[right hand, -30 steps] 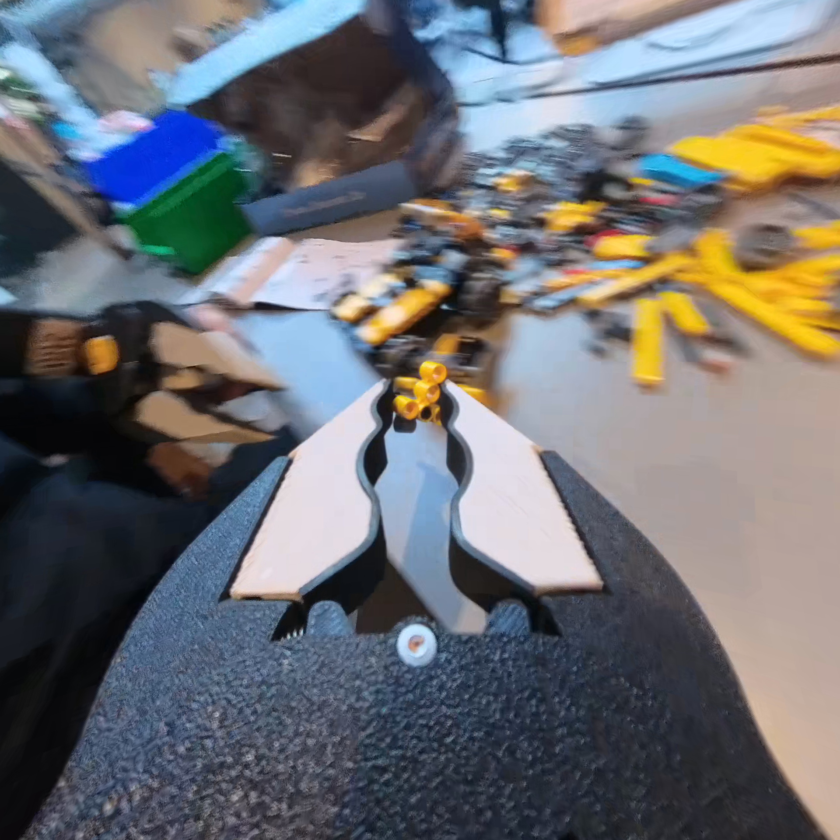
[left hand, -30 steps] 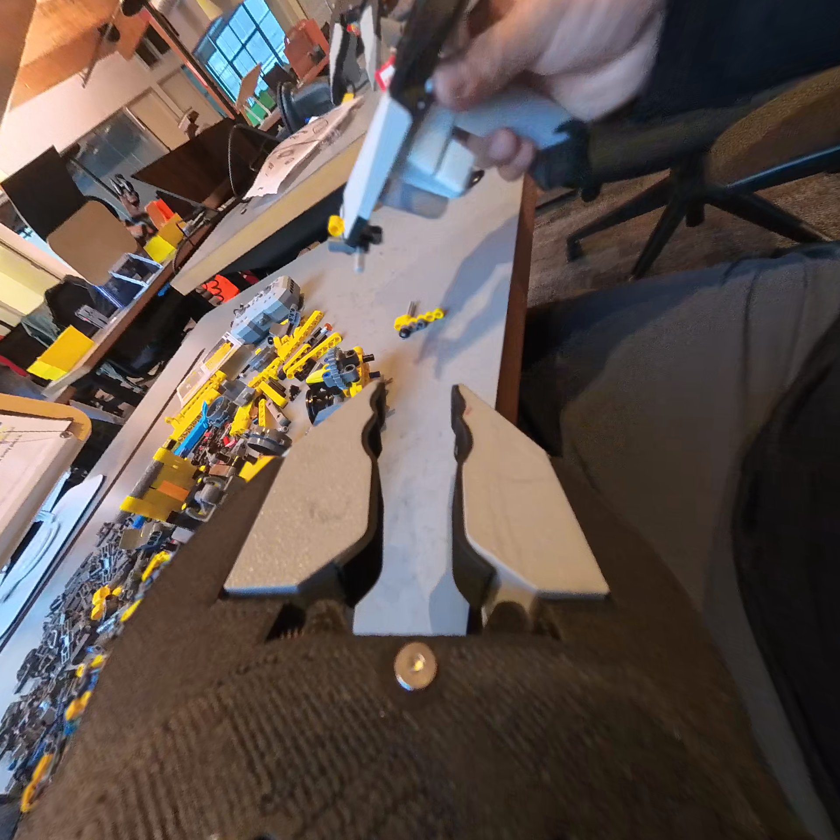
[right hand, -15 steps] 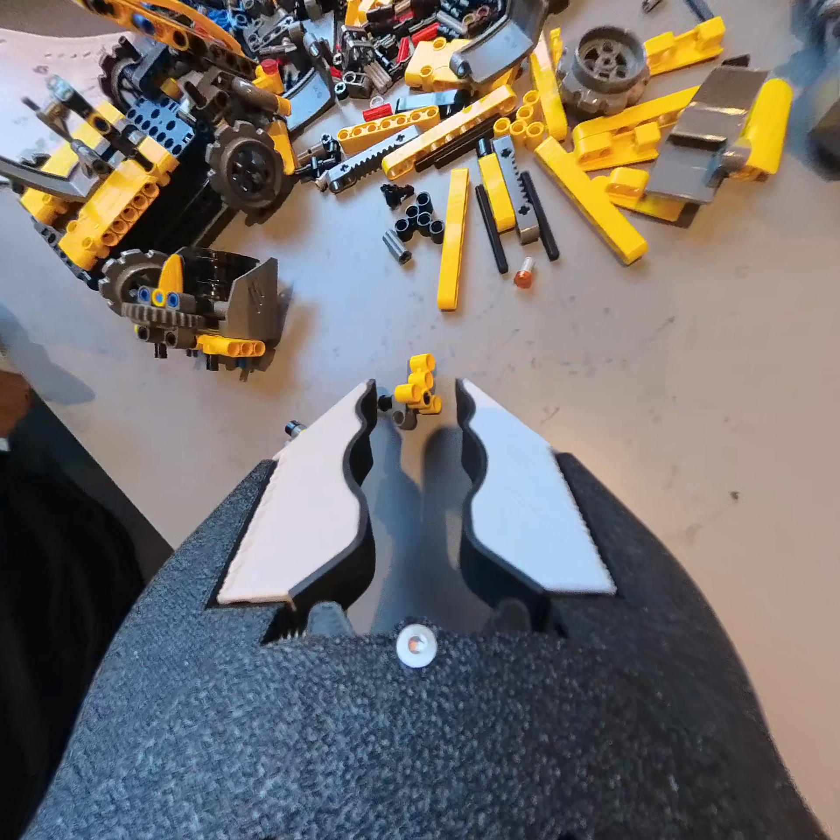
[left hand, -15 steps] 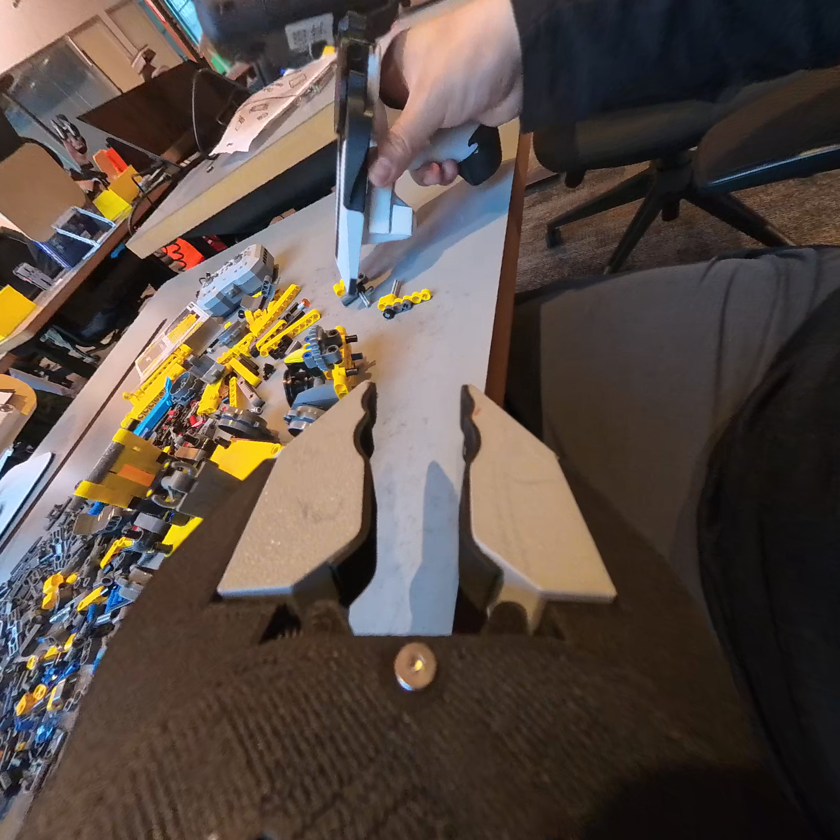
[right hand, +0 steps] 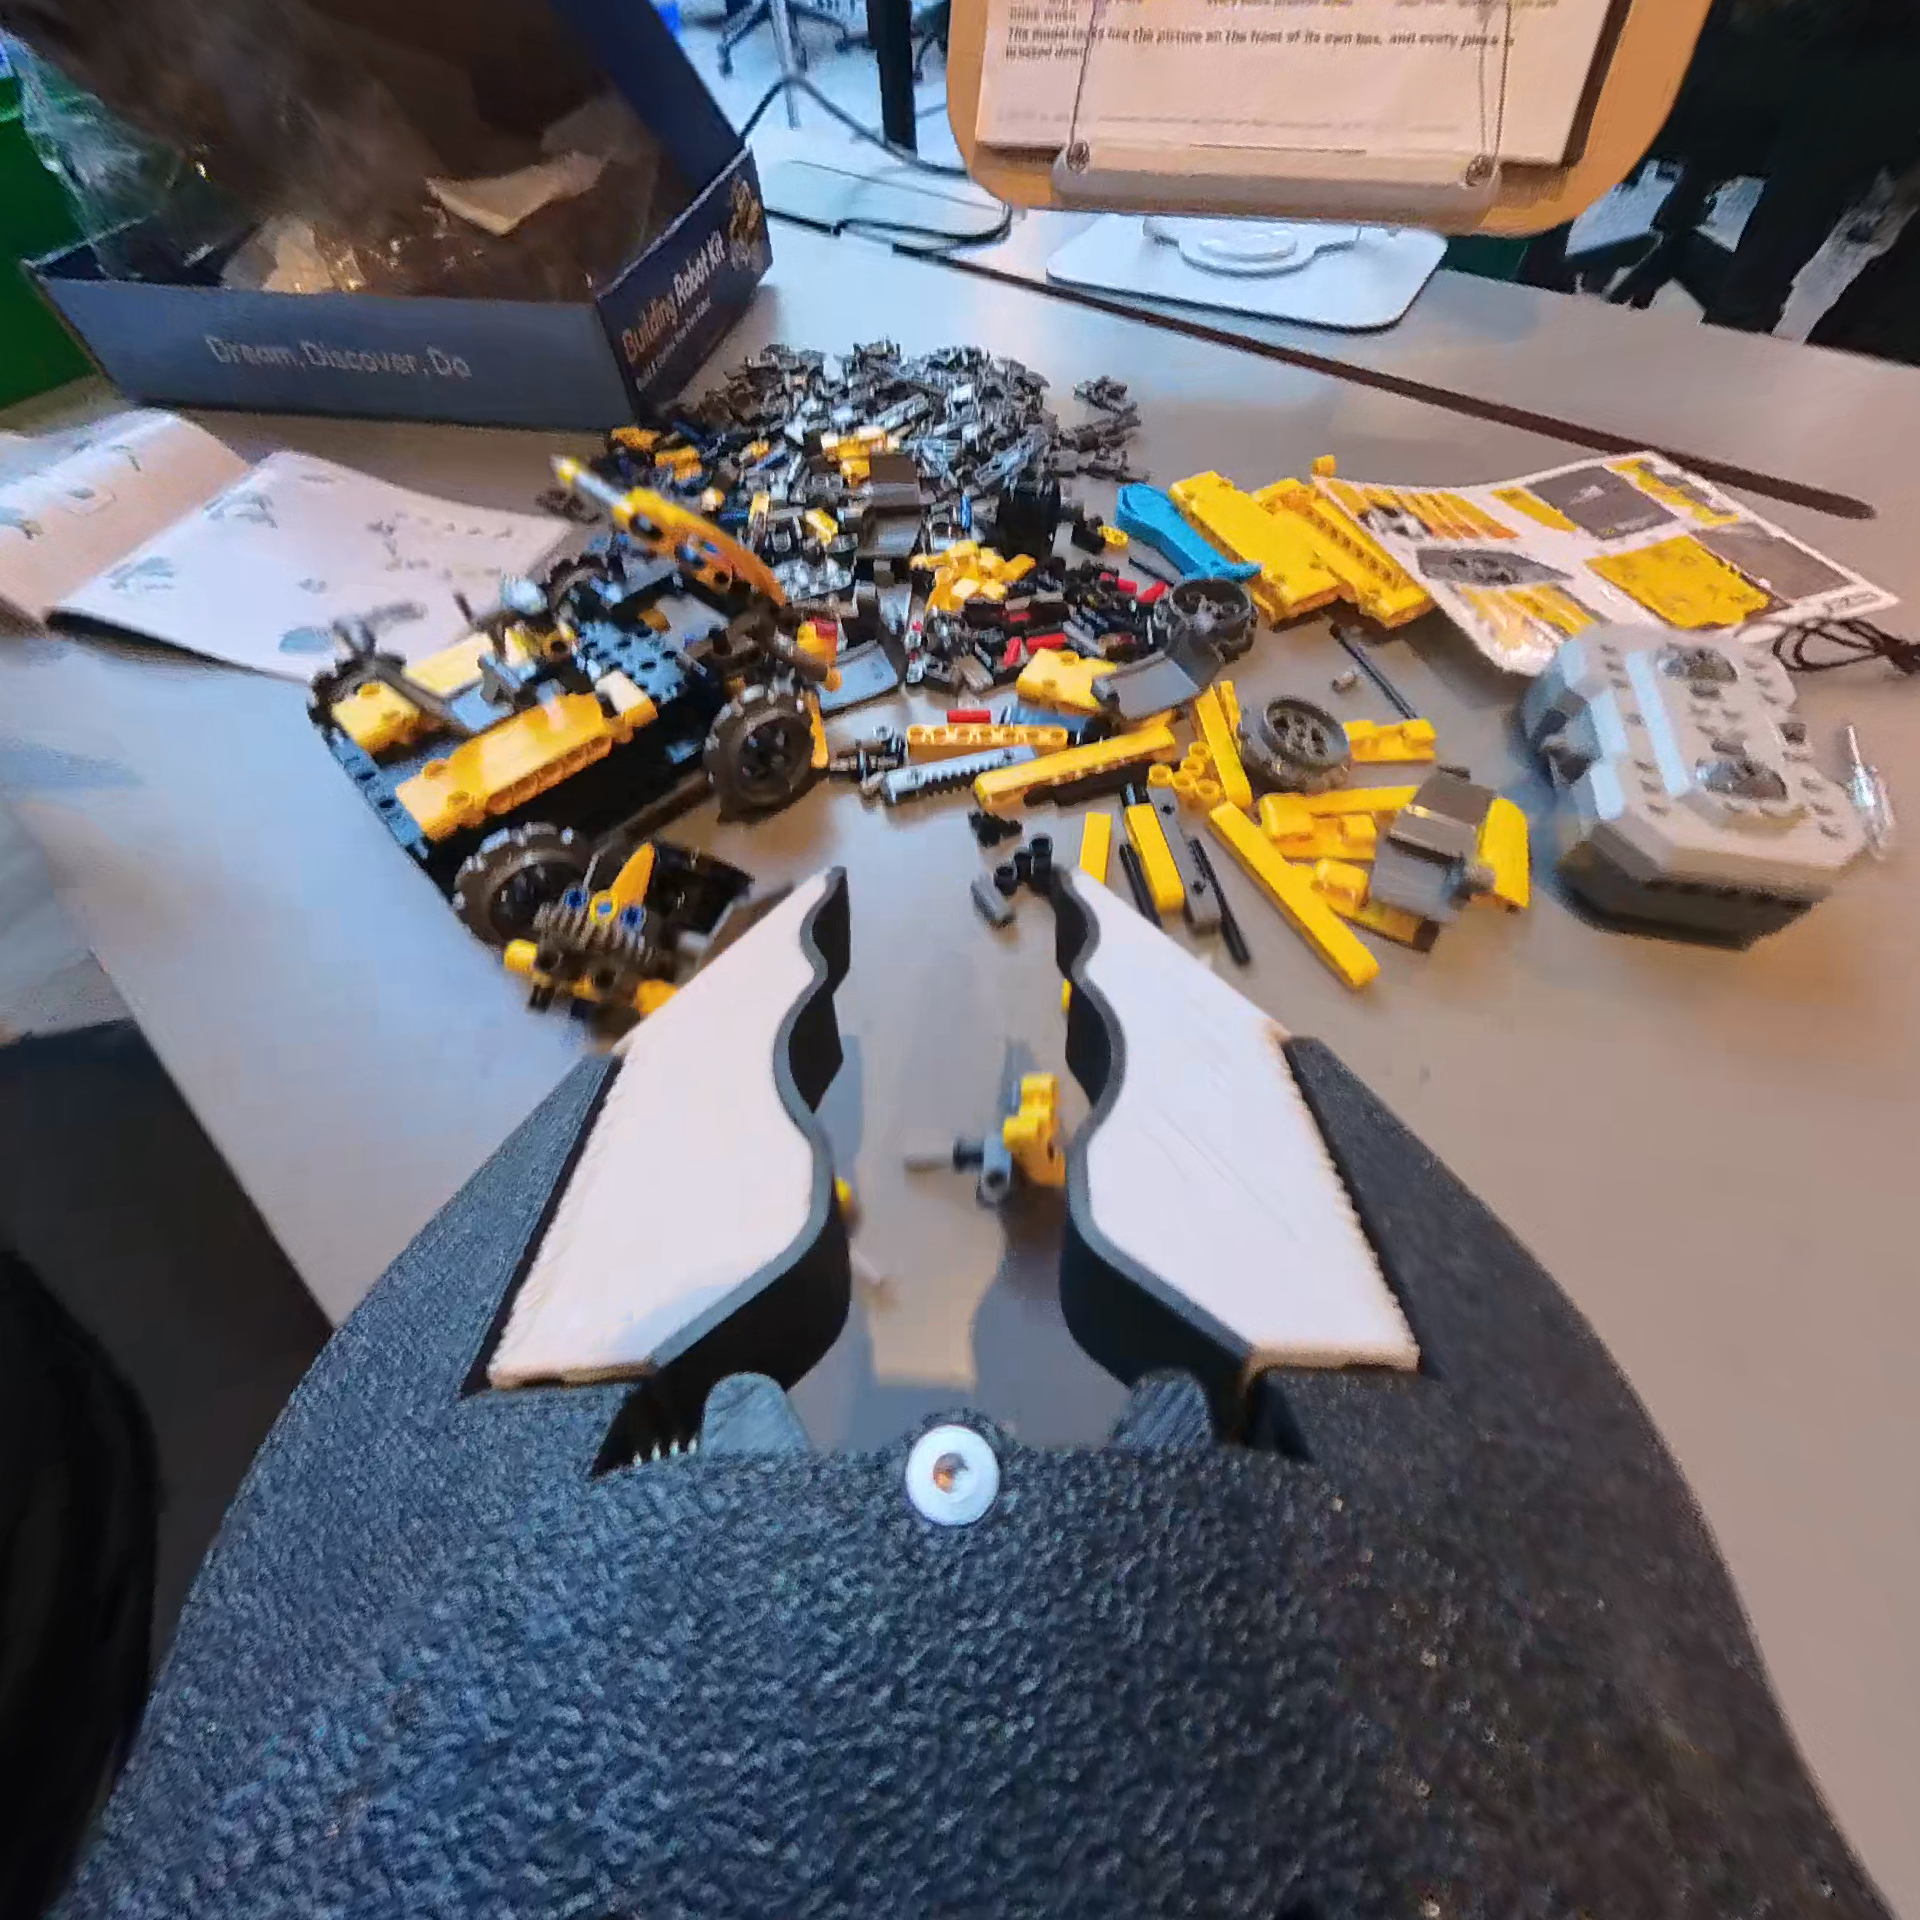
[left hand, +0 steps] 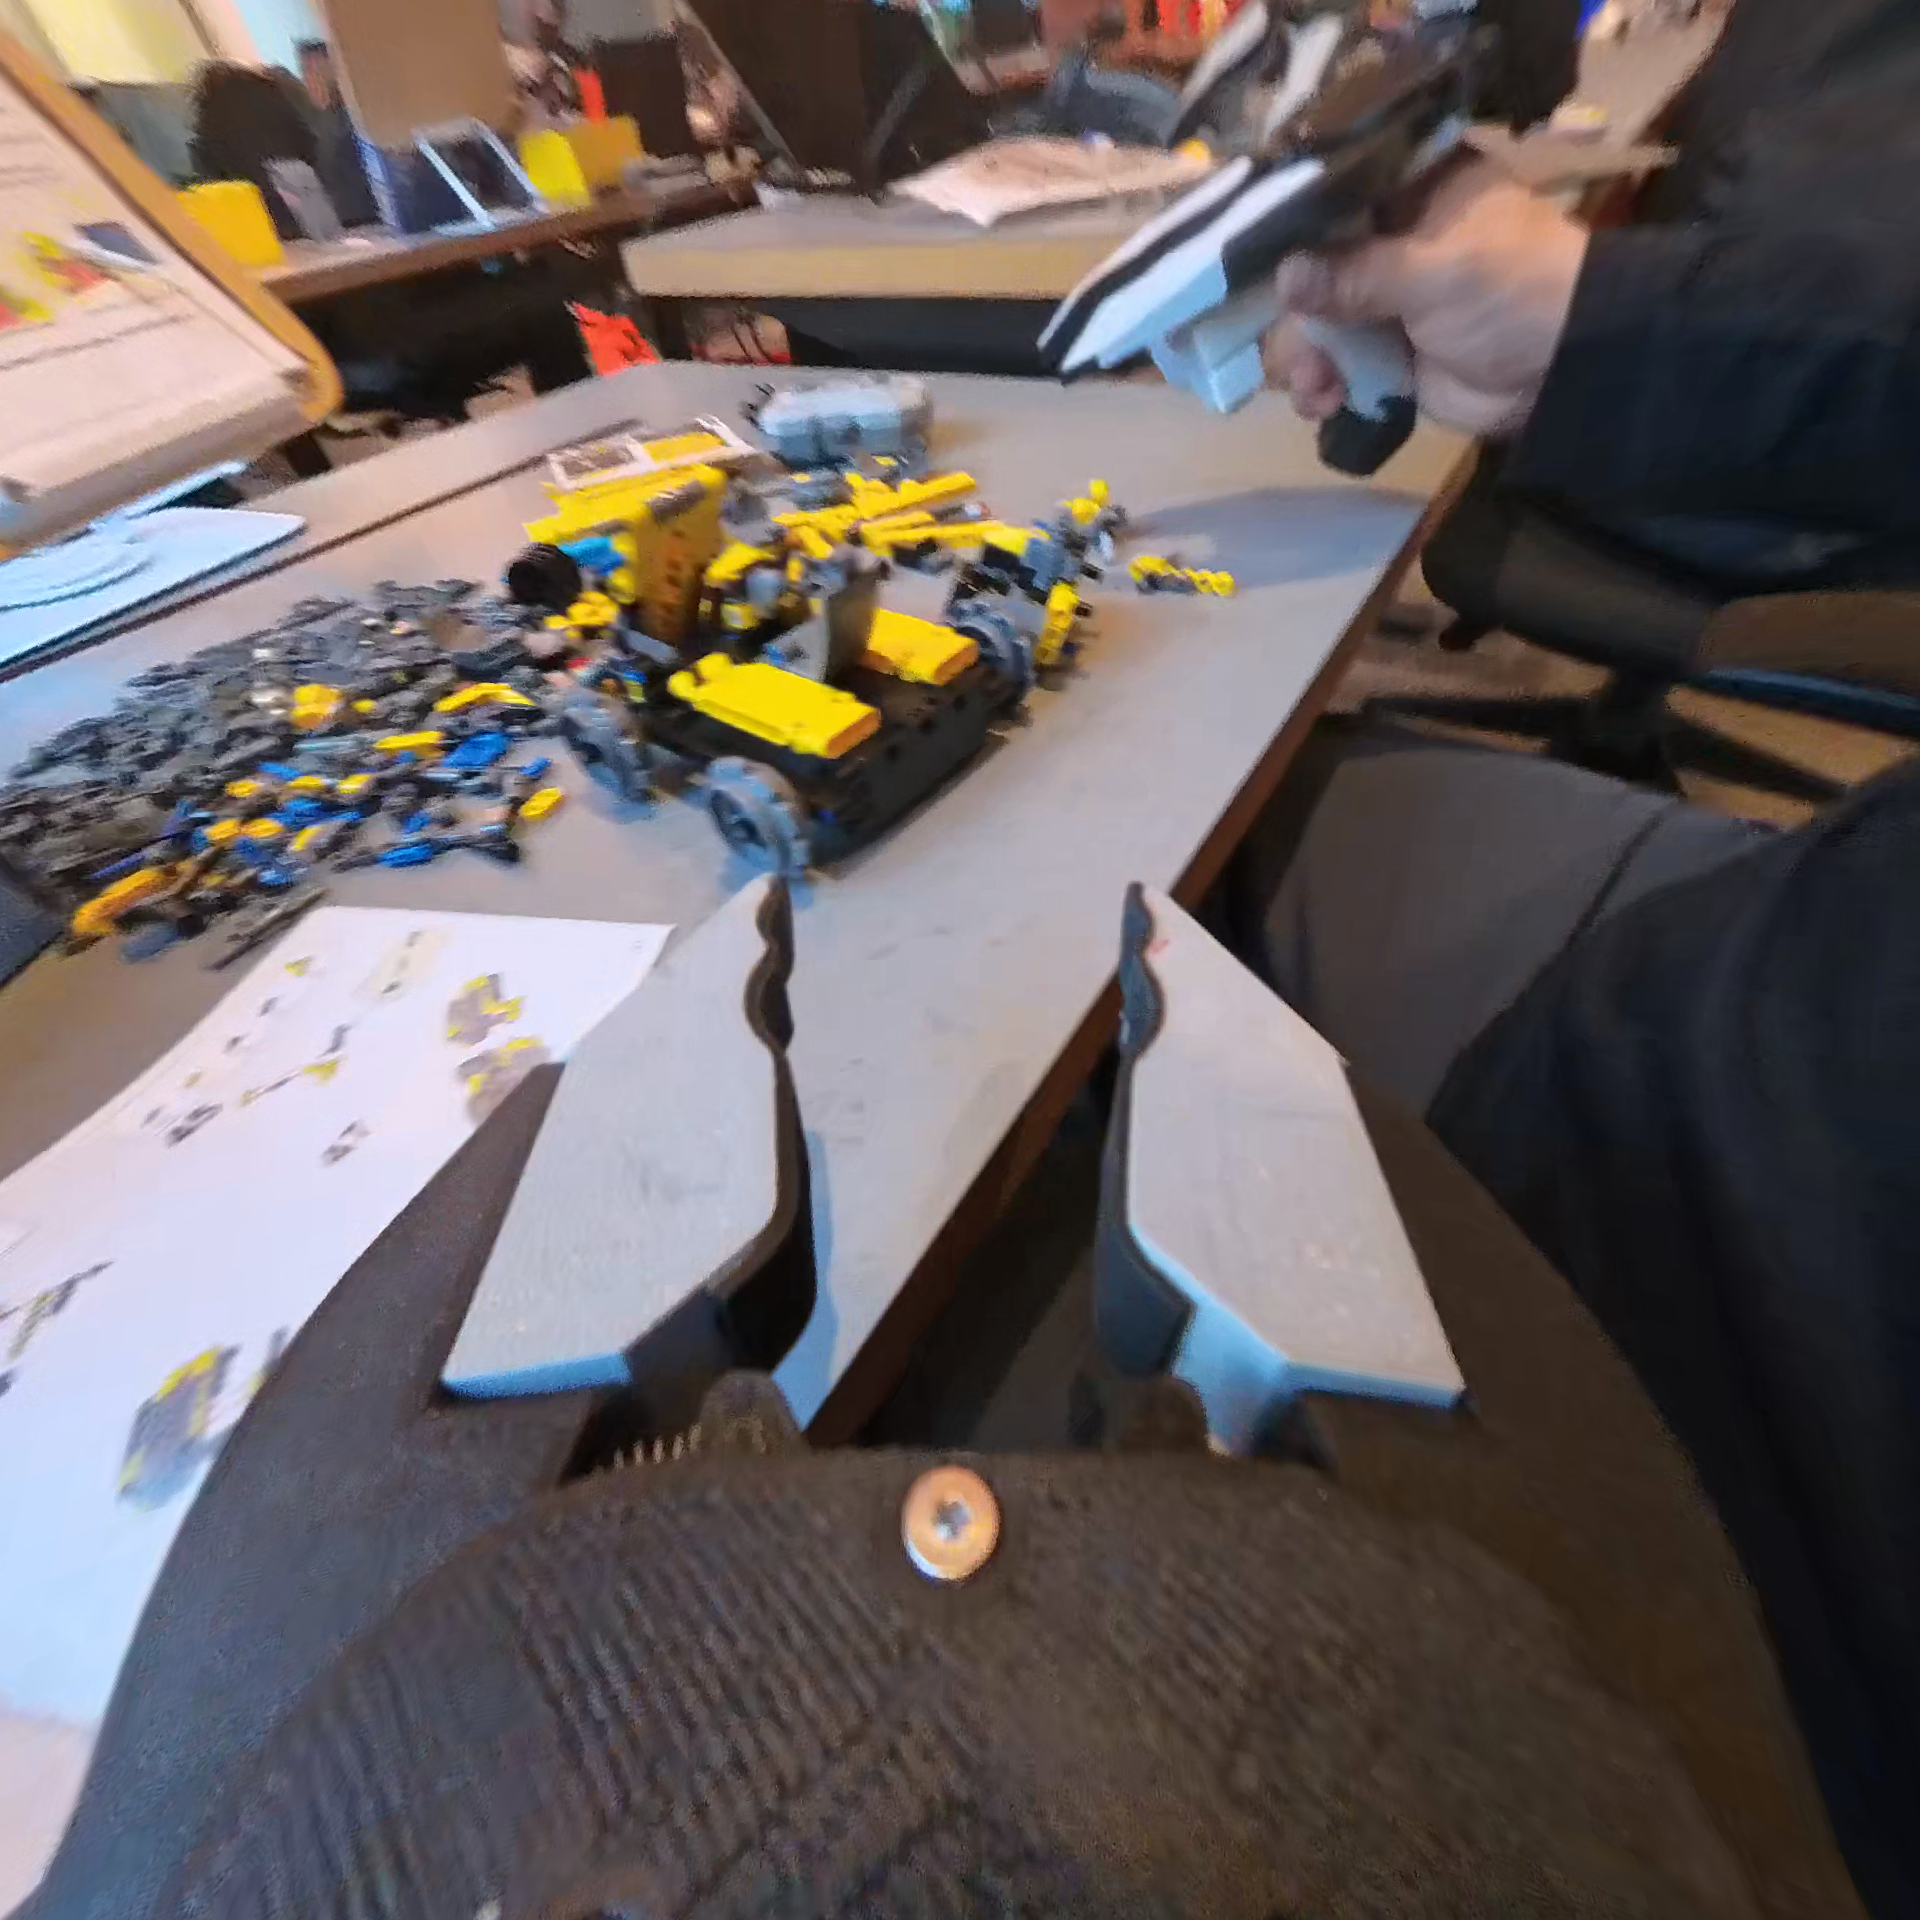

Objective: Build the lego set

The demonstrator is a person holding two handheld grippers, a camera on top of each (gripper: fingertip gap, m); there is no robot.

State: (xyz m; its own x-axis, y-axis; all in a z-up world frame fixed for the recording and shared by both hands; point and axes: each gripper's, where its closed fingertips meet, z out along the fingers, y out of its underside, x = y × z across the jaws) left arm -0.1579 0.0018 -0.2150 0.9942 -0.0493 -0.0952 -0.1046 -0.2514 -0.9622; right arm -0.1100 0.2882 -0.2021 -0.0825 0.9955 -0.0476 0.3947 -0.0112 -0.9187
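My right gripper (right hand: 951, 888) is open and empty, held above the grey table (right hand: 1558, 1195). A small yellow piece with a grey pin (right hand: 1023, 1138) lies on the table below, between its fingers and free of them. A partly built yellow-and-black vehicle (right hand: 540, 748) stands to the left, loose yellow beams (right hand: 1288, 883) to the right. My left gripper (left hand: 956, 904) is open and empty over the table's front edge. The left wrist view shows the vehicle (left hand: 821, 707), the small yellow piece (left hand: 1179, 577) and the right gripper (left hand: 1060, 343) in a hand above the table.
A dark box (right hand: 416, 343) and a booklet (right hand: 260, 540) lie at the back left. A heap of small black parts (right hand: 914, 405), a sticker sheet (right hand: 1600, 551), a grey block (right hand: 1683, 769) and a paper stand (right hand: 1268, 208) are behind. The person's leg (left hand: 1455, 904) is by the edge. My right fingertips sit around 30 cm from my left ones. To reach the grey block (right hand: 1683, 769) in a straight line is about 20 cm for my right fingers, about 50 cm for my left.
My right gripper set the small yellow piece on the table, opened and drew back up from it. My left gripper opened wider and swung left towards the vehicle and booklet.
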